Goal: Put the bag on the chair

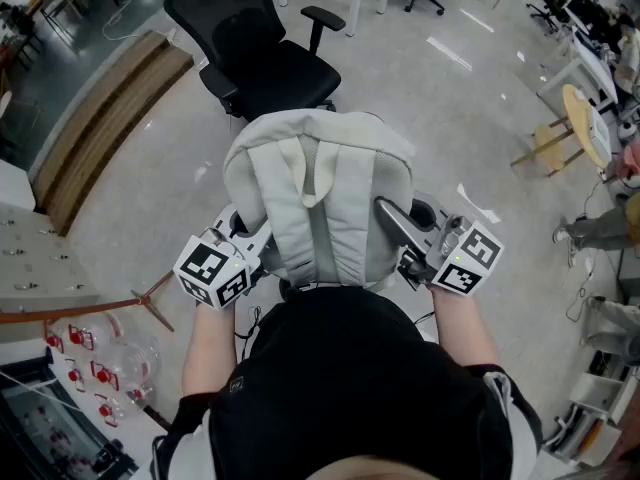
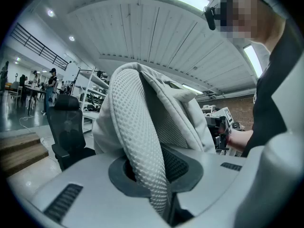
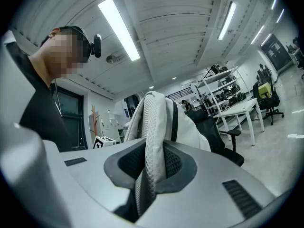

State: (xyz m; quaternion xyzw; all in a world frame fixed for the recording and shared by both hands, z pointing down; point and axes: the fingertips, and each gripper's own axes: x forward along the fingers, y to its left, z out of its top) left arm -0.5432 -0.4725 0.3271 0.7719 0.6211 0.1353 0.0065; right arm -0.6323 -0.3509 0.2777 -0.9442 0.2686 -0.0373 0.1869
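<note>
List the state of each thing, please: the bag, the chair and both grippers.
bag: held up by its two straps, not yet on the chair.
chair: seat empty, beyond the bag.
left gripper: shut on the left strap.
right gripper: shut on the right strap.

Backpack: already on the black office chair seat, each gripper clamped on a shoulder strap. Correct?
No: the backpack isn't on the office chair. Head view shows it held up short of the seat. The left gripper and right gripper each clamp a shoulder strap.
</note>
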